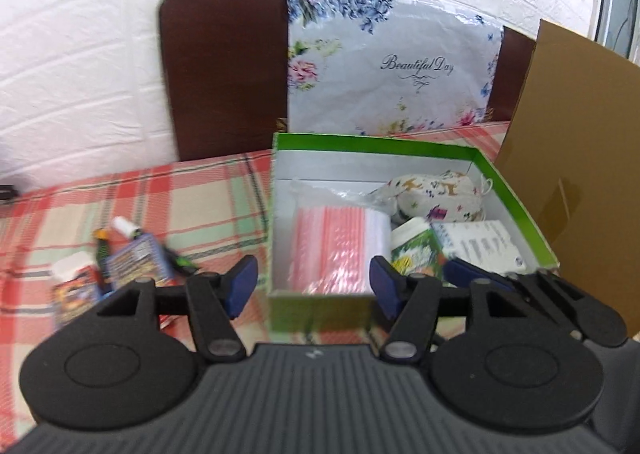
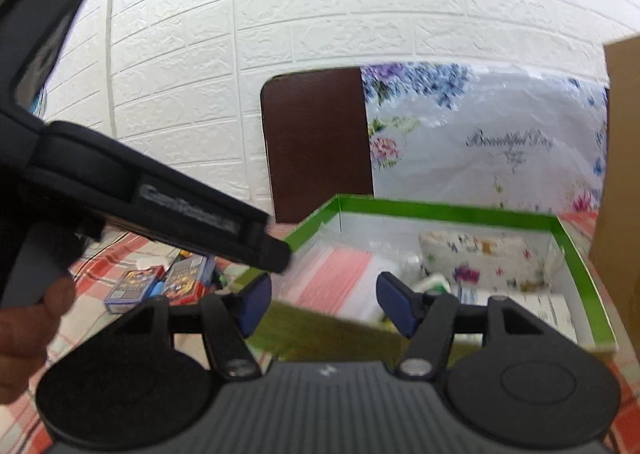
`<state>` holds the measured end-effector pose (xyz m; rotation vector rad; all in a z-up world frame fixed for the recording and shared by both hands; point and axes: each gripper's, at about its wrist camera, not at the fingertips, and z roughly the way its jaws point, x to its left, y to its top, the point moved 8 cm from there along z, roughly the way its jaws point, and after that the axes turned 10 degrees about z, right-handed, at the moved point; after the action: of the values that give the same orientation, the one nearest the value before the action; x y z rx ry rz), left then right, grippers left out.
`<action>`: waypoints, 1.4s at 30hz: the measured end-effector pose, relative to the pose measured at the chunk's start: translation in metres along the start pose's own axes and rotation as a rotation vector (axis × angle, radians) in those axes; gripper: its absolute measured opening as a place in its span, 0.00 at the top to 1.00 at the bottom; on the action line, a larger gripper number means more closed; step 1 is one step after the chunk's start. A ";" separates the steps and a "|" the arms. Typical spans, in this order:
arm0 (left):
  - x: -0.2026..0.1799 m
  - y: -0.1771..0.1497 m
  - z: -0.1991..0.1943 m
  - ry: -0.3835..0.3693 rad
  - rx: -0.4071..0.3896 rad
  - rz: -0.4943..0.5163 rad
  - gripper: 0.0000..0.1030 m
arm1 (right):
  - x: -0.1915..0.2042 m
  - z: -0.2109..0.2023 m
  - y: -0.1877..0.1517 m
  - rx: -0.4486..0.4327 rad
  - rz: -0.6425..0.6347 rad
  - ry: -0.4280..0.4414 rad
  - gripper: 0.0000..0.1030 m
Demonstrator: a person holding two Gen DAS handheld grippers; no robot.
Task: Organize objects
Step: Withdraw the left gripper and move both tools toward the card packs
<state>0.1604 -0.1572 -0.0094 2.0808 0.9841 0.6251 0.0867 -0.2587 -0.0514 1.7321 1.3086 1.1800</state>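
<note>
A green box (image 1: 376, 144) with a white inside stands on the plaid cloth. It holds a stack of pink-striped zip bags (image 1: 340, 246), a floral pouch (image 1: 436, 194), a green bottle (image 1: 416, 250) and a white carton (image 1: 484, 246). My left gripper (image 1: 313, 286) hangs open over the box's near wall, nothing between its blue pads. My right gripper (image 2: 326, 308) is open too, above the near edge of the box (image 2: 440, 210), with nothing in it. One of its blue pads (image 1: 476, 274) shows in the left wrist view. Loose card boxes (image 1: 138, 262) and a white-capped bottle (image 1: 76, 286) lie left of the box.
A floral "Beautiful Day" bag (image 1: 392, 66) leans on a brown chair back (image 1: 224, 70) behind the table. Brown cardboard (image 1: 580, 158) stands right of the box. In the right wrist view a hand (image 2: 24, 326) holds the left gripper's black housing (image 2: 160, 206).
</note>
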 end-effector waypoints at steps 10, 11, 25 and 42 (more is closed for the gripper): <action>0.007 -0.048 -0.038 0.076 0.052 -0.013 0.38 | -0.008 -0.039 -0.029 0.128 0.228 0.038 0.42; 0.009 -0.052 -0.041 0.083 0.053 -0.015 0.38 | -0.005 -0.042 -0.029 0.127 0.226 0.042 0.42; 0.054 -0.099 -0.065 0.192 0.078 -0.066 0.35 | 0.058 -0.054 -0.045 0.159 0.104 0.101 0.42; 0.126 -0.134 -0.051 0.302 0.117 -0.155 0.32 | 0.097 -0.021 -0.076 0.288 0.003 0.104 0.42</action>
<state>0.1409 0.0227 -0.0698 2.0218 1.3671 0.8343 0.0488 -0.1449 -0.0851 1.8940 1.6040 1.1407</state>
